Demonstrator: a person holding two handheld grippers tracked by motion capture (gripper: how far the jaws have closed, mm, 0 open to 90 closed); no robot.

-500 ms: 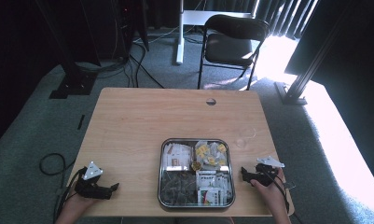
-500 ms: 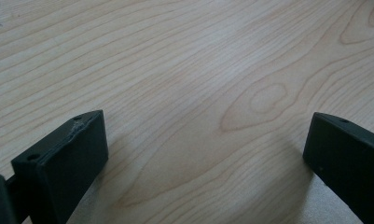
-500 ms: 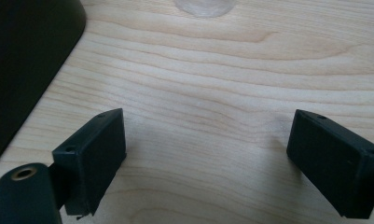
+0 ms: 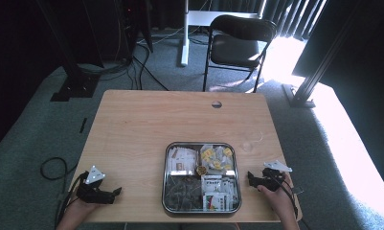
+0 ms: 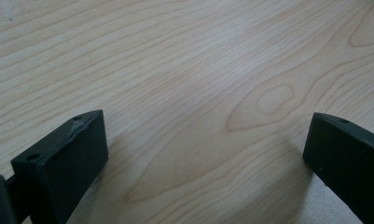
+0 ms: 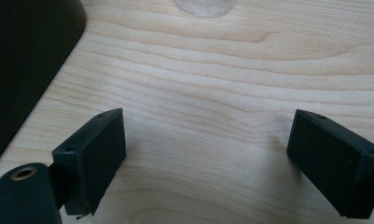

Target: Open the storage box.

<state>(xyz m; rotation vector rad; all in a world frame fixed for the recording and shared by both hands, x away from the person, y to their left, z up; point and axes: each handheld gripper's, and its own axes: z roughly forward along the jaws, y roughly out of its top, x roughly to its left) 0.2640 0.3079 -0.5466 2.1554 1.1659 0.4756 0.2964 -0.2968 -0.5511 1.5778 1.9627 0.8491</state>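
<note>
Tray (image 4: 201,144) of packets, possibly tea bags, sits between my grippers | left gripper (image 4: 117,191) jaws spread, empty, resting on table (image 4: 146,120) well off its left side | right gripper (image 4: 249,177) jaws spread, empty, just beside its right rim, likely poised to reach in.

The counter (image 4: 146,129) is made of pale wood with a visible grain, finished smooth and matt. The tray (image 4: 166,191) appears to be polished metal, its rim catching the light with a glossy sheen. The packets (image 4: 216,155) held in it look like printed paper or foil, some with a slight shine. The left tongs (image 5: 205,154) and the right tongs (image 6: 205,158) are formed of black plastic, matt, with faintly scuffed edges. The floor (image 4: 46,115) is covered by a dull grey-green carpet of rough weave.
</note>
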